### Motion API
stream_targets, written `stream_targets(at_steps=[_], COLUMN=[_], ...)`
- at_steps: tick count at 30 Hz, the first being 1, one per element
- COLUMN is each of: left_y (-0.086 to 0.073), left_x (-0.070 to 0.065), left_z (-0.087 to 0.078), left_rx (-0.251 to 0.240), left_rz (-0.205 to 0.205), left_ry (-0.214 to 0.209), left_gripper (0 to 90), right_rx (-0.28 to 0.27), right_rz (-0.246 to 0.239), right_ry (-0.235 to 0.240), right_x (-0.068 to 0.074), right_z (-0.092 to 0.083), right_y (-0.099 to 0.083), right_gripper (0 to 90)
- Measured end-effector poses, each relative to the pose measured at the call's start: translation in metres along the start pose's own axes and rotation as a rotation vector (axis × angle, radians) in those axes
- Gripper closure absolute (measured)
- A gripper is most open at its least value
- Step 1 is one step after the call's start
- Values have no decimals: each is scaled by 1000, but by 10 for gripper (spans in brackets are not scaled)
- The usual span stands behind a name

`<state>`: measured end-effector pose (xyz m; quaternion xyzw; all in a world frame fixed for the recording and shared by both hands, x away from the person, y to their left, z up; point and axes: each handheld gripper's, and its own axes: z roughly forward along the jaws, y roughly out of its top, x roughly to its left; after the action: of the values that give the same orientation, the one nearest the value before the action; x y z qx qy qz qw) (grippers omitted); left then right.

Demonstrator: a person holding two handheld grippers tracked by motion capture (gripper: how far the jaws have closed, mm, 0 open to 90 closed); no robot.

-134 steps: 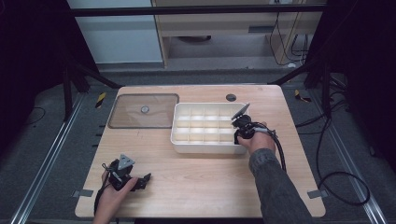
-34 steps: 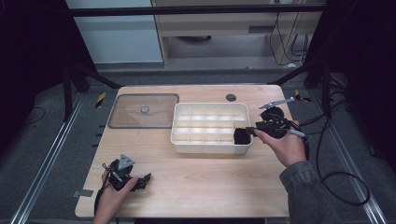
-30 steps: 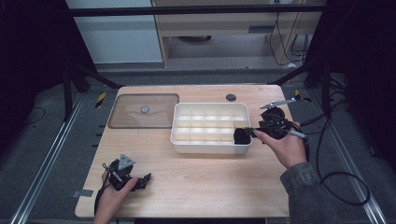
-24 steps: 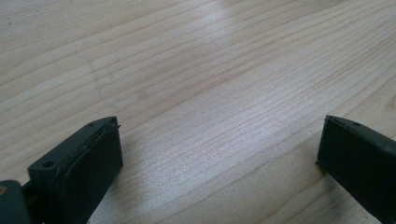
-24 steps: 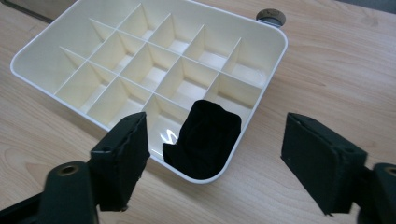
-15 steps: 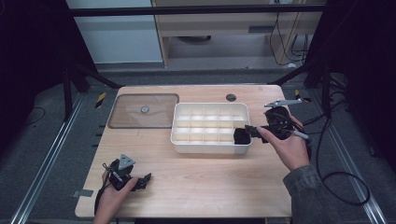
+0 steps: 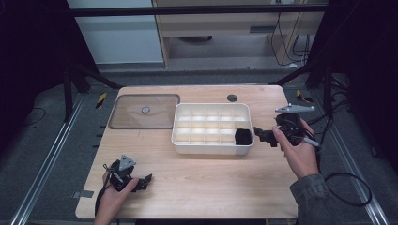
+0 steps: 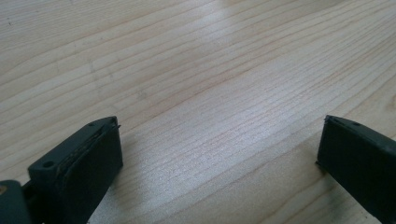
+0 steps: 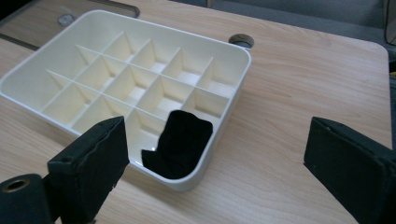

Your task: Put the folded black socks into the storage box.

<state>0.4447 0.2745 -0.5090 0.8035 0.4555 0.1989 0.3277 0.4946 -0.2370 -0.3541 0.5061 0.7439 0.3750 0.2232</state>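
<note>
Black cloth, a small folded piece (image 7: pixel 242 136), sits in the near right corner compartment of the white divided tray (image 7: pixel 212 146) on the wooden worktop (image 7: pixel 202 180) in the high view. Just right of the tray, the right hand-held gripper (image 7: pixel 259 134) points at that corner; its jaws have just been opening and nothing is between them. Well left of the tray and nearer the worktop's front edge, the left hand-held gripper (image 7: pixel 146 180) rests low in the person's hand. A clear lid (image 7: pixel 144 111) lies just left of the tray. In the left gripper view, its jaws stand wide apart over bare wood, holding nothing. In the right gripper view, the jaws stand wide apart before the tray (image 9: pixel 224 135), with the cloth (image 9: pixel 180 144) slumped in its nearest corner compartment, clear of both pads.
</note>
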Motion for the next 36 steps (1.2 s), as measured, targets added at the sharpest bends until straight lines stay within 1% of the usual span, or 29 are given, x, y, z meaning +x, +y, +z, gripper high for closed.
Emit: stream_targets(at_steps=[2, 4, 8, 10, 13, 15, 18, 20, 25, 27, 31, 32, 35, 36], left_y=[0, 0, 0, 0, 0, 0, 0, 0, 0, 0, 0, 0, 0, 0], left_x=[0, 0, 0, 0, 0, 0, 0, -1, -1, -1, -1, -1, -1, -1], left_z=[0, 0, 0, 0, 0, 0, 0, 0, 0, 0, 0, 0, 0, 0], left_rx=[0, 0, 0, 0, 0, 0, 0, -1, -1, -1, -1, -1, -1, -1], left_rz=[0, 0, 0, 0, 0, 0, 0, 0, 0, 0, 0, 0, 0, 0], left_ry=[0, 0, 0, 0, 0, 0, 1, 1, 1, 1, 1, 1, 1, 1], left_gripper=[0, 0, 0, 0, 0, 0, 0, 0, 0, 0, 0, 0, 0, 0], right_rx=[1, 3, -25, -53, -73, -79, -66, -56, -31, -15, 9, 17, 35, 44], right_rz=[0, -12, -29, -66, -82, -79, -99, -101, -79, -61, -57, -45, -36, -45], right_ry=[-4, -8, -13, -49, -67, -81, -105, -103, -92, -76, -68, -68, -58, -58], right_x=[-2, -5, -8, -7, -8, -7, -6, -5, -4, -4, -3, -2, -1, -1], right_z=[1, 3, 4, 6, 8, 11, 16, 19, 27, 32, 38, 40, 44, 47], right_y=[-7, -17, -33, -43, -58, -69, -82, -89, -105, -113, -124, -127, -133, -136], right_gripper=[80, 84, 84, 84, 89, 89, 91, 92, 92, 93, 93, 93, 93, 93])
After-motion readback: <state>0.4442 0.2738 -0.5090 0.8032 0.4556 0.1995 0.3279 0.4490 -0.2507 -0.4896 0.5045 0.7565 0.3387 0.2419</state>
